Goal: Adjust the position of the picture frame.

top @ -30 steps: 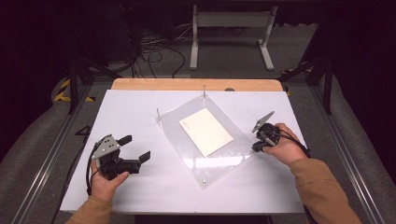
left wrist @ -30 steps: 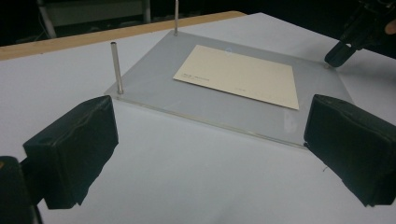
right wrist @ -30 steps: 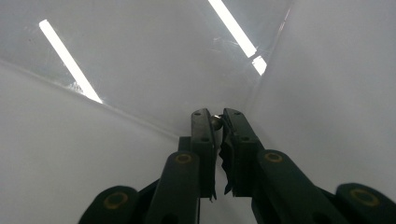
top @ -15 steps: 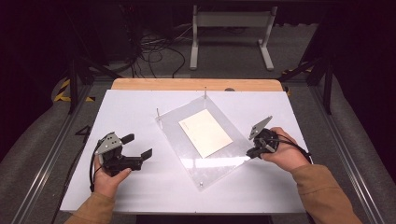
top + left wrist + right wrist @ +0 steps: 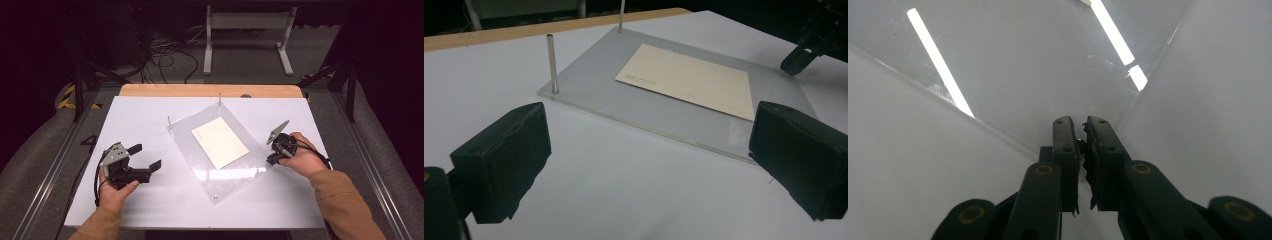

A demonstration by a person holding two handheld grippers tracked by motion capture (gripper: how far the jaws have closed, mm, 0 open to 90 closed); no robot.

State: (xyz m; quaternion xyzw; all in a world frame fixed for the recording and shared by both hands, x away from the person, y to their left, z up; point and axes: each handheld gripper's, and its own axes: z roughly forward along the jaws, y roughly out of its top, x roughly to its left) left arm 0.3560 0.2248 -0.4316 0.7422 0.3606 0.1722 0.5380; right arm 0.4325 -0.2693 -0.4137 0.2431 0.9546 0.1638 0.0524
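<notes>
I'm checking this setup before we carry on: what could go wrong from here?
The right gripper, jaws nearly closed, sits at the corner of the clear plate; a push there could slide the plate and shift the loose cream card. The thin metal posts stand upright, so the open left gripper might snag one when moving in.

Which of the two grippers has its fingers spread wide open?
The left gripper: its fingers stand wide apart, while the right gripper is pinched nearly shut.

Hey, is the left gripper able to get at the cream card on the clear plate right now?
Probably yes: the left gripper is open and faces the card, with bare table between. The thin posts stand off to the side.
</notes>
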